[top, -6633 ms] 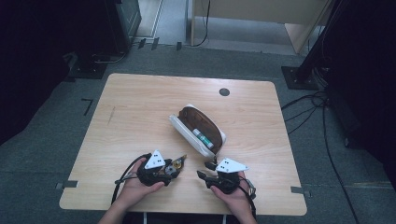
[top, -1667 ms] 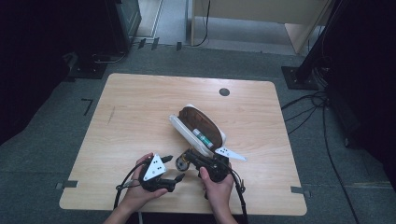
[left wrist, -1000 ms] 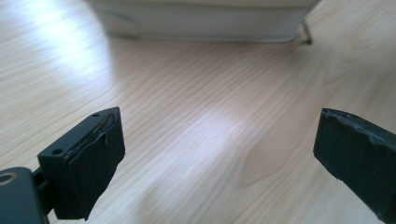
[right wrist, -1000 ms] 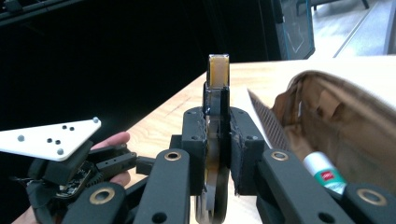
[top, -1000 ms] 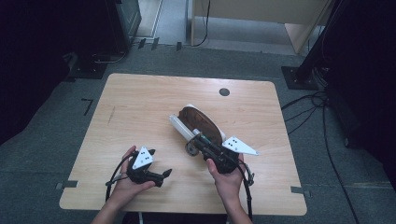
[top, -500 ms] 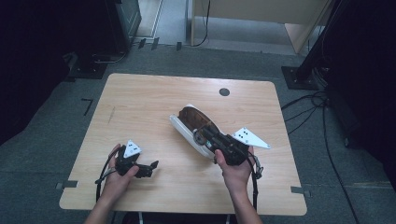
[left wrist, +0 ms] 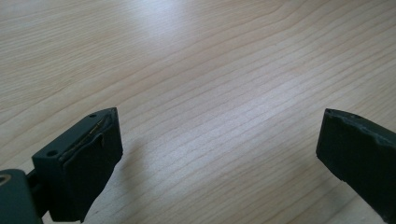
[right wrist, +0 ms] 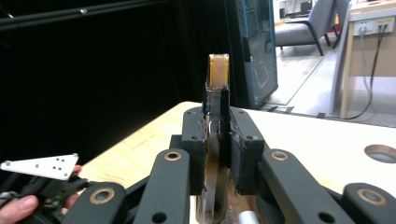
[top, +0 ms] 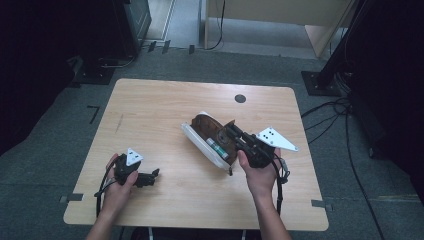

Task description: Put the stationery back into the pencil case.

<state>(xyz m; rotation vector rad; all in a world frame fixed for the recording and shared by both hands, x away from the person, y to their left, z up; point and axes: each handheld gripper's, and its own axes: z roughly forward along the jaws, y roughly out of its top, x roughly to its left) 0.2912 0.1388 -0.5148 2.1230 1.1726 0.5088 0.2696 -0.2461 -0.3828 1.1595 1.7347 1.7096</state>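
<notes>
Your right tool (top: 235, 137) is closed on the brown lid (top: 207, 129) of the white case (top: 202, 146), gripping its edge near the middle of the worktop (top: 150, 105). A green and white tube (top: 217, 149) lies inside the case. Your left tool (top: 150, 176) sits well apart at the worktop's near left, low over bare wood, jaws pointing right. A round dark hole (top: 240, 98) marks the far side of the worktop.

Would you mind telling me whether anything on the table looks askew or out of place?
The case lies slanted across the table with its brown lid raised, pinched edge-on by the right gripper. Its white lower half holds a small tube. The left gripper is open, apart from it. Nothing looks spilled or damaged.
</notes>
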